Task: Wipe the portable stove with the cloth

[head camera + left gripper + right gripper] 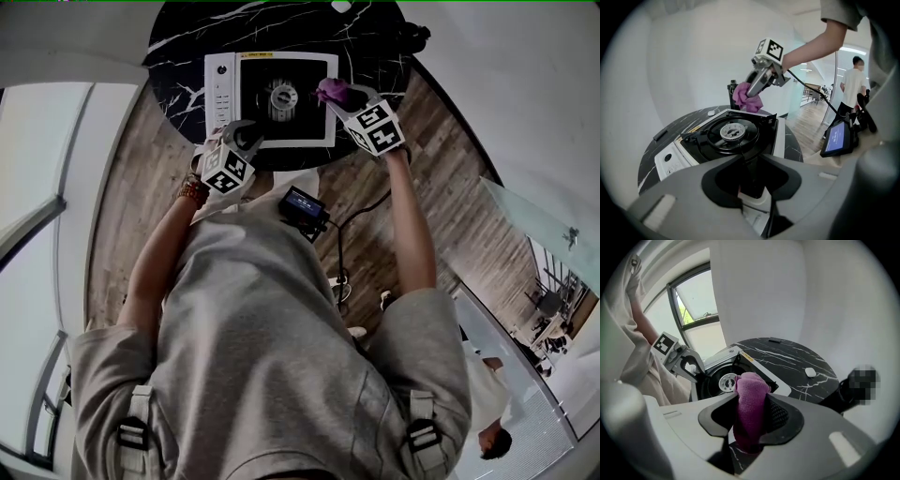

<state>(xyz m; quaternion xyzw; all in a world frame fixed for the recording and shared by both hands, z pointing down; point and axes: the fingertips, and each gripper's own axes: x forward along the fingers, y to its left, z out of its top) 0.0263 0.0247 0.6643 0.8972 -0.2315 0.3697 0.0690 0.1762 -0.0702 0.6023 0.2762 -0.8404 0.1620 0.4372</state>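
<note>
A white portable stove with a black top and a round burner sits on the black marble table. My left gripper is at the stove's near left corner; in the left gripper view its jaws close on the stove's white rim. The right gripper is shut on a purple cloth, holding it in the air over the stove's right edge. The cloth fills the right gripper and stands up past its jaws, with the burner beyond. The left gripper view shows the right gripper with the cloth.
A small white object lies at the table's far edge and a dark object stands at its right rim. A device with a blue screen hangs at my waist with a cable. A person stands farther off, on the wooden floor.
</note>
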